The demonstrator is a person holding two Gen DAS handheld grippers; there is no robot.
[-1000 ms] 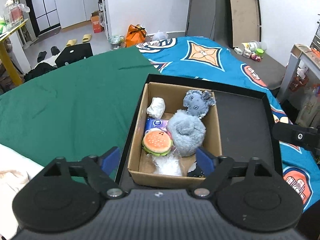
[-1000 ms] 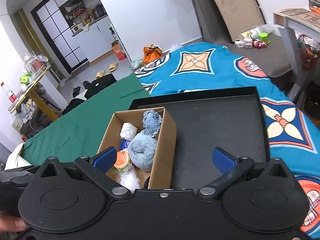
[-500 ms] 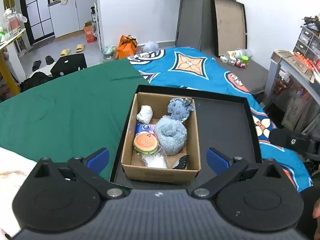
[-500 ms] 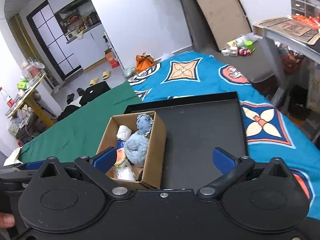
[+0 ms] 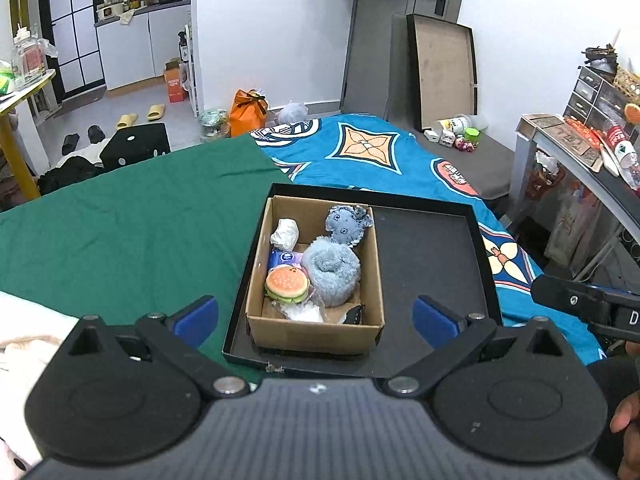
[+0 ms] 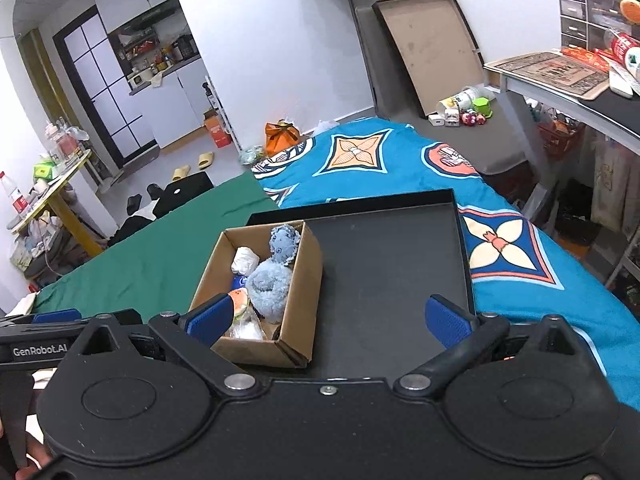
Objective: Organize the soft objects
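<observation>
Cardboard box of soft toys sits beyond both spread-wide tongs.

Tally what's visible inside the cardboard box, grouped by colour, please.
Blue-grey plush toys: 2, one fuzzy round, one with a face
White wad: 1
Purple-blue packet: 1
Orange burger toy: 1
Clear plastic bag: 1
Black item, partly hidden: 1
Total: 7

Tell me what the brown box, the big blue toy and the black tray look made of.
Brown box: corrugated cardboard, matte, with raw folded edges. Big blue toy: plush, likely synthetic fur, with a shaggy pile. Black tray: probably rigid paperboard, a dull, scuffed box lid; the look leaves that open.
</observation>
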